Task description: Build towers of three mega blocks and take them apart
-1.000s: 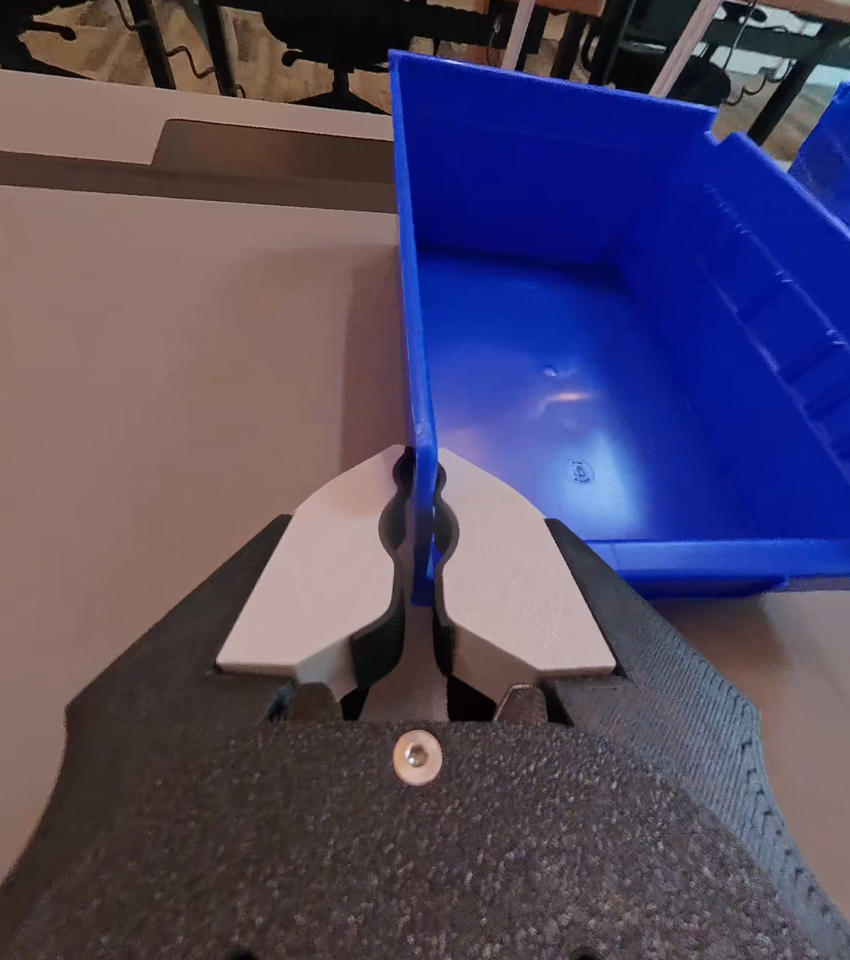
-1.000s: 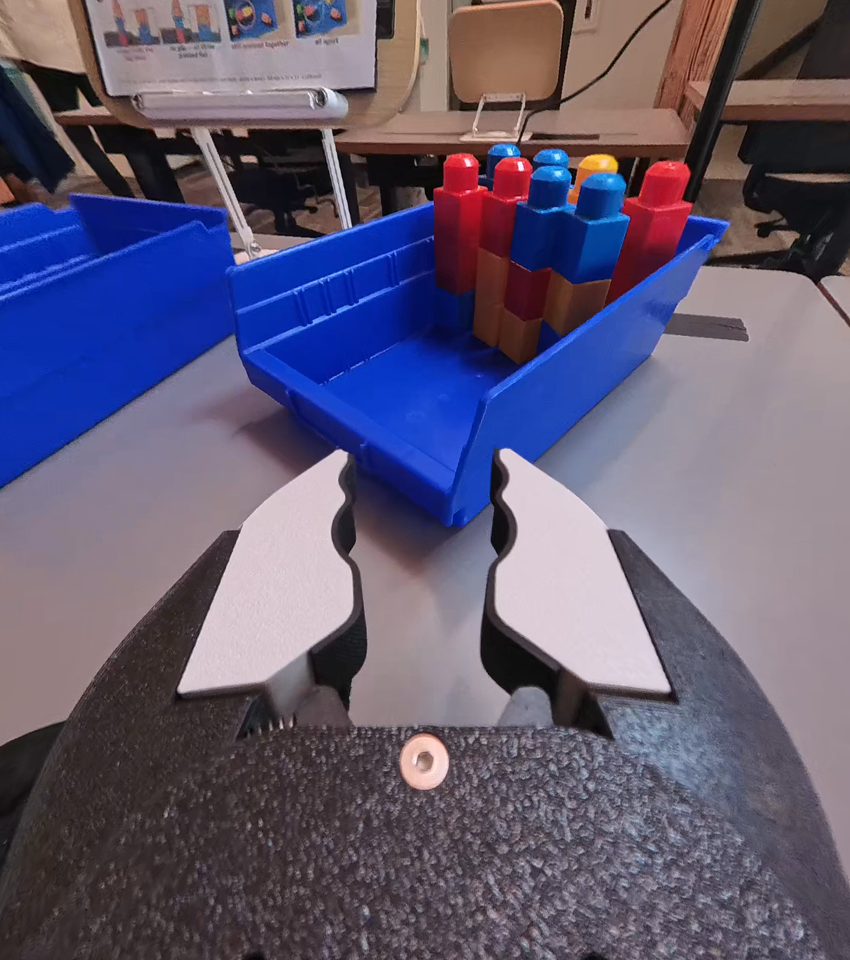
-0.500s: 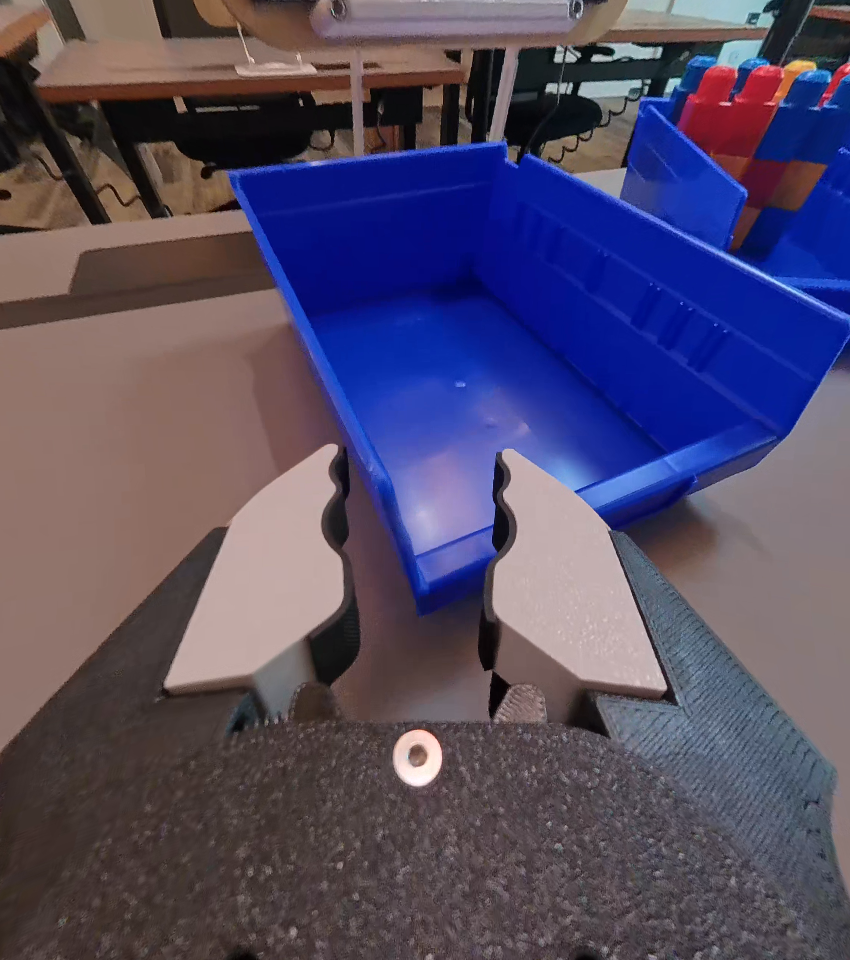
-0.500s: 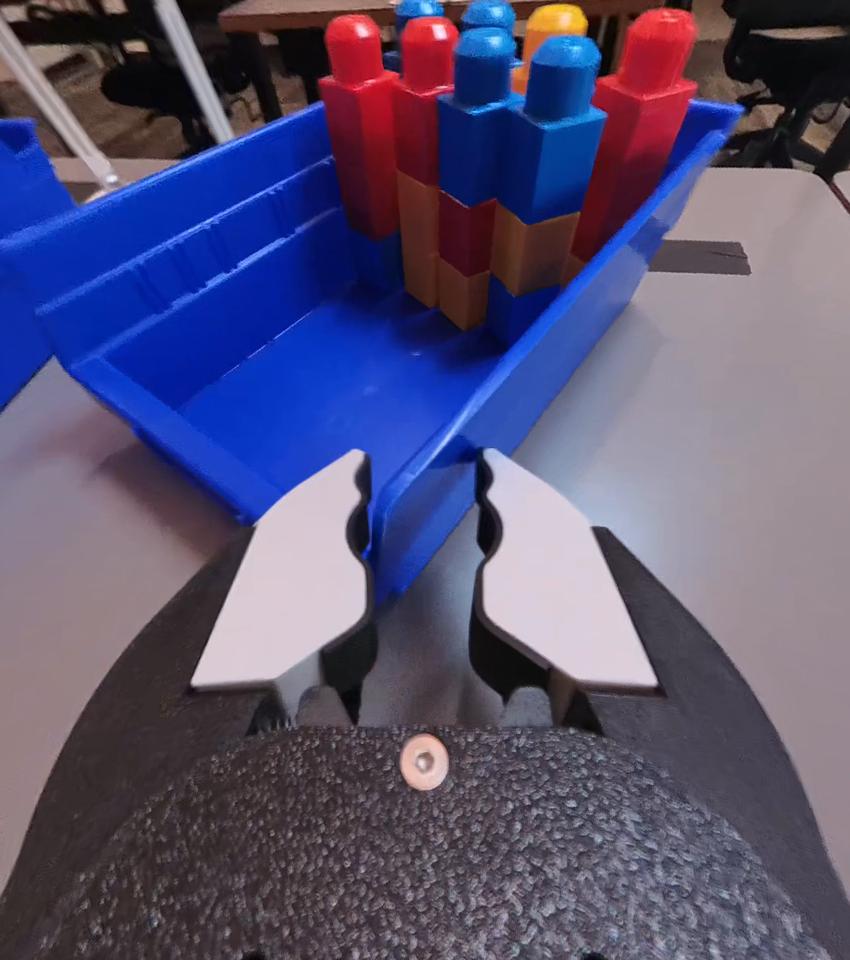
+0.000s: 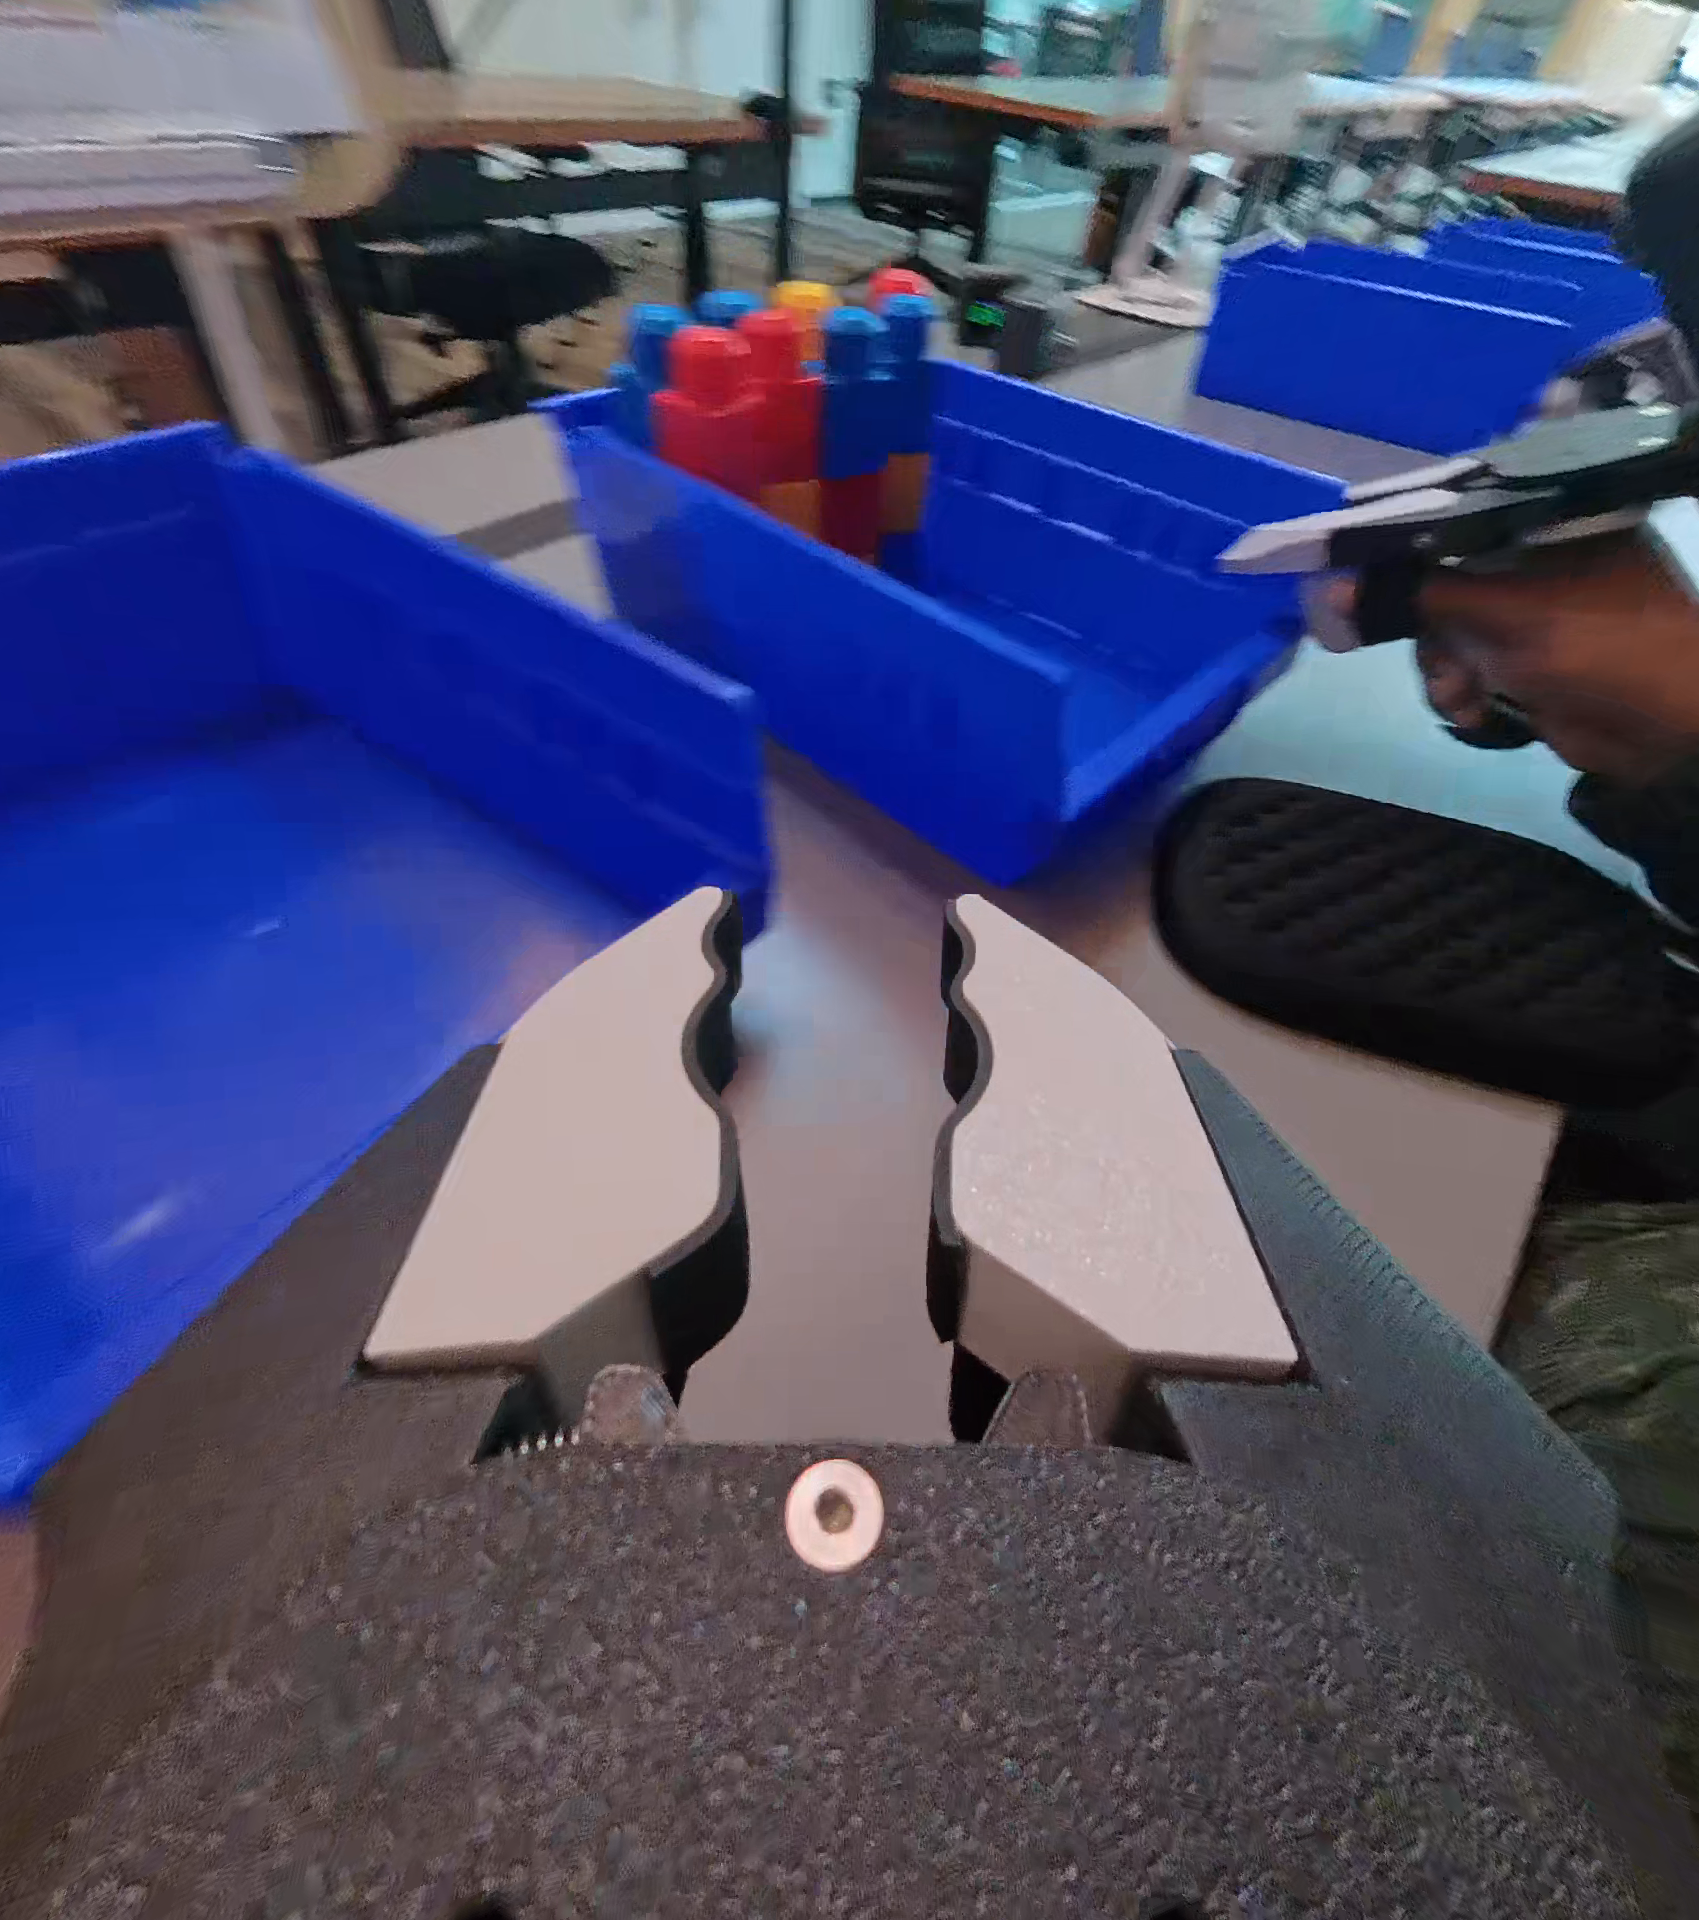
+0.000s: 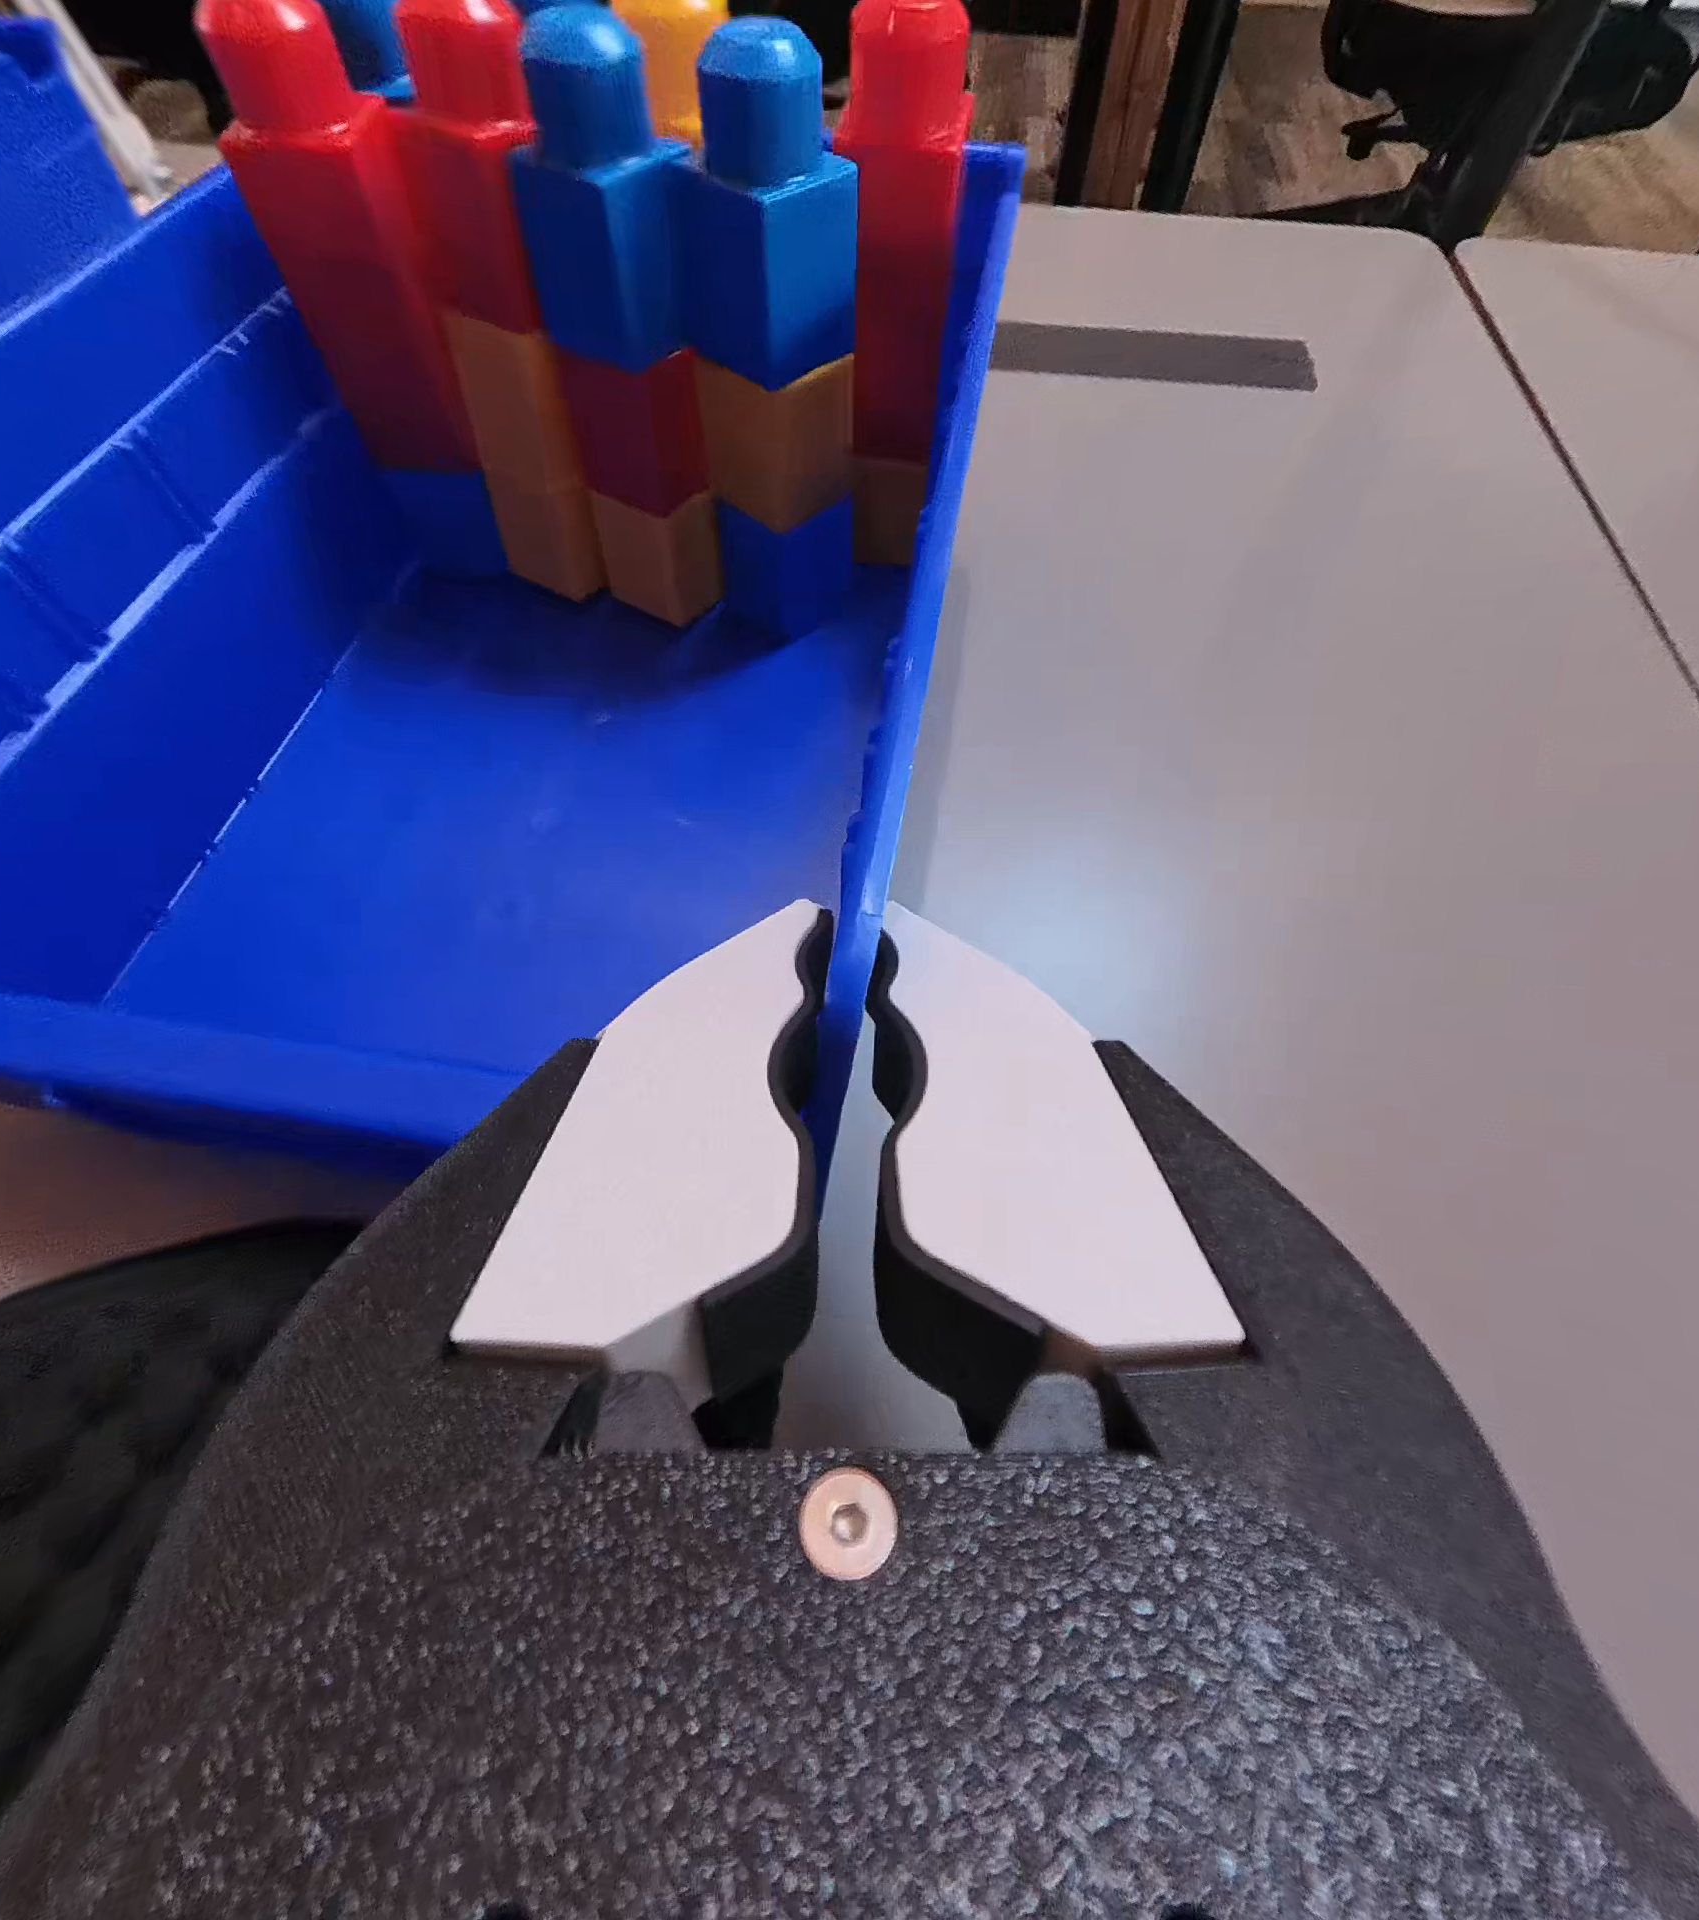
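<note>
The towers (image 6: 616, 312) stand built at the far end of their bin (image 6: 512, 790). The right gripper (image 6: 850, 1029) pinches that bin's side wall; the left gripper (image 5: 834, 997) gapes, empty (dismantling not yet begun).

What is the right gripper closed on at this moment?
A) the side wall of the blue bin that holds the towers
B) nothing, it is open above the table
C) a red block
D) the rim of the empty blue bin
A: in the right wrist view the right gripper has both fingers pressed against the thin side wall of the blue bin, while the block towers stand untouched at its far end.
</note>
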Demonstrator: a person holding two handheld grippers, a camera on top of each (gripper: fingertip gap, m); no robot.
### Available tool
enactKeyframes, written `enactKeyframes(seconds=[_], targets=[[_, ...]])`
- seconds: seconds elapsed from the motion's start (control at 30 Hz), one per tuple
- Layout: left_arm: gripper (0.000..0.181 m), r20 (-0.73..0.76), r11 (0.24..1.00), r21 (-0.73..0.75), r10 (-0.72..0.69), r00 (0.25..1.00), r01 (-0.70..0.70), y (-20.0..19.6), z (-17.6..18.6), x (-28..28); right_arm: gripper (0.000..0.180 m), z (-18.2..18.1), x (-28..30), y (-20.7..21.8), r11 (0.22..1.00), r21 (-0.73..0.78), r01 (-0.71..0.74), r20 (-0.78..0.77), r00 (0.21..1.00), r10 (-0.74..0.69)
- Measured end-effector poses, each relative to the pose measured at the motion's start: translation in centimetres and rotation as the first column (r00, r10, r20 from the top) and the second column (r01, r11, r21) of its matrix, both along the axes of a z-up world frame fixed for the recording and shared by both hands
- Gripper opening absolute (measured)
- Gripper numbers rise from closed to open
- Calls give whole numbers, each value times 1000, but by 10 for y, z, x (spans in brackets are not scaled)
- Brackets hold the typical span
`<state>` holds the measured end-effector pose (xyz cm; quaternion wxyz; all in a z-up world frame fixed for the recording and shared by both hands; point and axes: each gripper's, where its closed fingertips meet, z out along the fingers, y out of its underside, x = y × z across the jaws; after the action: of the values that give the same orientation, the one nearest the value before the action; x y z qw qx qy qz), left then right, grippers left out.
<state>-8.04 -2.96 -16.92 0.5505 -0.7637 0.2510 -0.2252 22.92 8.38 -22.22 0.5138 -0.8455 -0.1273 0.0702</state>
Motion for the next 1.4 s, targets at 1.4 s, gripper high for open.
enactKeyframes(seconds=[1.4], targets=[[15, -333, 908, 370, 325, 885, -195, 22, 145, -59, 12, 202, -185, -53, 853, 371, -366, 45, 925, 378]])
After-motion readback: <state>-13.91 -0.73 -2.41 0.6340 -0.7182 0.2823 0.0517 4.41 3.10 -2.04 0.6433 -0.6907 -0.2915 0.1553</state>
